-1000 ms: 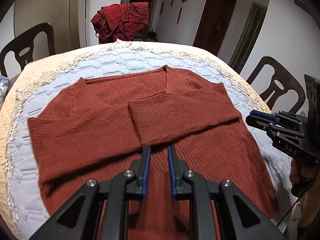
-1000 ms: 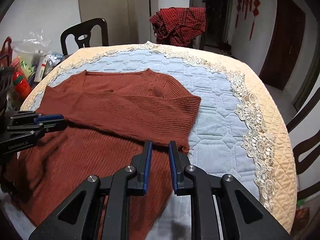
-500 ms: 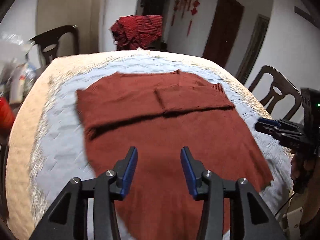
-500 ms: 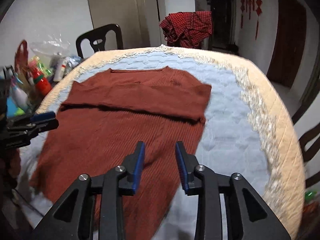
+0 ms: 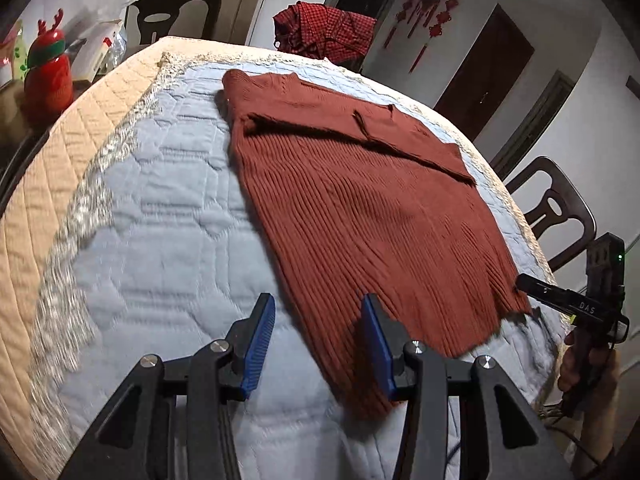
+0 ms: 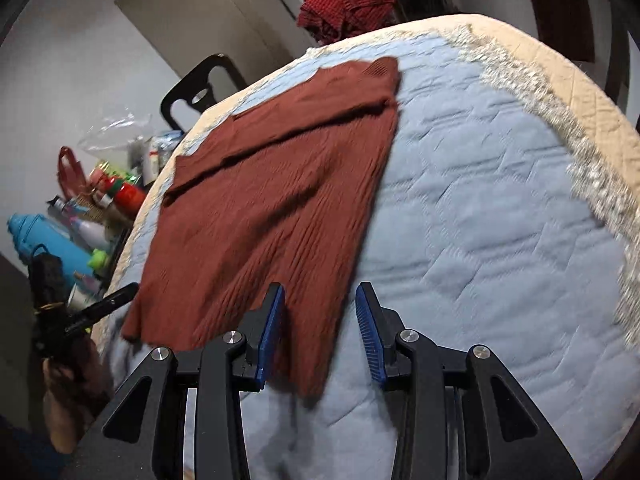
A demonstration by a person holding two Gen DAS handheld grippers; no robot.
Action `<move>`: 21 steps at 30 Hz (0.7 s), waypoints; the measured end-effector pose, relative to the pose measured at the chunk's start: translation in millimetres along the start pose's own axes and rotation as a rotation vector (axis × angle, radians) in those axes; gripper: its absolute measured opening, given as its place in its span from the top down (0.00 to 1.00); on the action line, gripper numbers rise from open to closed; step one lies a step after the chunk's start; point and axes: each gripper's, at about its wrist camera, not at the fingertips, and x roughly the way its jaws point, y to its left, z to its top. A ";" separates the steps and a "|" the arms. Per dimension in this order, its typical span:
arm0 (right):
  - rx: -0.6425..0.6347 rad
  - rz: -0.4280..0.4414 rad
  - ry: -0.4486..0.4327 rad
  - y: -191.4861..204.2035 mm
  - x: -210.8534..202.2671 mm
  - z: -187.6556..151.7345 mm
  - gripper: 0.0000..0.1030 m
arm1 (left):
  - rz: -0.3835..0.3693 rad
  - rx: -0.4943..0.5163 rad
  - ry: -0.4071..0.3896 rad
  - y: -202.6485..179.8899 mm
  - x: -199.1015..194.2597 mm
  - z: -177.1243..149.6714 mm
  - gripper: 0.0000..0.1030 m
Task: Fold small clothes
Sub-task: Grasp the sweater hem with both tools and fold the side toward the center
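Observation:
A rust-brown knit sweater (image 5: 360, 200) lies flat on the blue quilted table cover (image 5: 160, 220), both sleeves folded across its chest. It also shows in the right wrist view (image 6: 272, 184). My left gripper (image 5: 318, 340) is open and empty, just above the sweater's near left hem corner. My right gripper (image 6: 320, 332) is open and empty, just above the near right hem corner. Each gripper shows at the edge of the other's view: the right one (image 5: 568, 300), the left one (image 6: 100, 308).
A red checked garment (image 5: 324, 32) hangs on a chair behind the table. Bottles and clutter (image 6: 92, 208) stand on a side surface to the left, with a red reindeer bottle (image 5: 48, 68). Dark chairs (image 5: 556, 216) surround the table. A lace-trimmed beige cloth (image 5: 60, 152) rims the cover.
Both grippers have opened and pulled back from the folded sleeves toward the near hem. The left has swung to the left corner, the right to the right corner.

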 end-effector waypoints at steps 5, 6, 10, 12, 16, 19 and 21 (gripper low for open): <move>-0.002 0.039 0.024 10.1 3.7 -8.0 0.63 | -0.072 -0.052 0.006 -3.3 -3.2 -9.6 0.53; 0.001 0.041 0.022 11.3 4.3 -8.2 0.63 | -0.085 -0.059 0.006 -4.2 -2.3 -10.4 0.53; 0.034 0.078 0.027 9.7 8.0 -5.2 0.63 | -0.128 -0.120 -0.007 0.7 1.9 -8.5 0.52; 0.045 0.093 0.021 8.7 9.4 -4.4 0.63 | -0.146 -0.149 -0.015 2.9 6.0 -5.7 0.52; 0.057 0.105 0.014 8.8 14.4 -2.7 0.76 | -0.153 -0.186 -0.028 2.2 13.4 -1.5 0.54; 0.056 0.091 0.010 8.7 16.7 -1.7 0.90 | -0.127 -0.175 -0.029 0.3 13.4 -1.6 0.70; 0.053 0.089 -0.004 9.4 14.4 -1.9 0.91 | -0.107 -0.159 -0.016 0.1 15.1 -1.3 0.82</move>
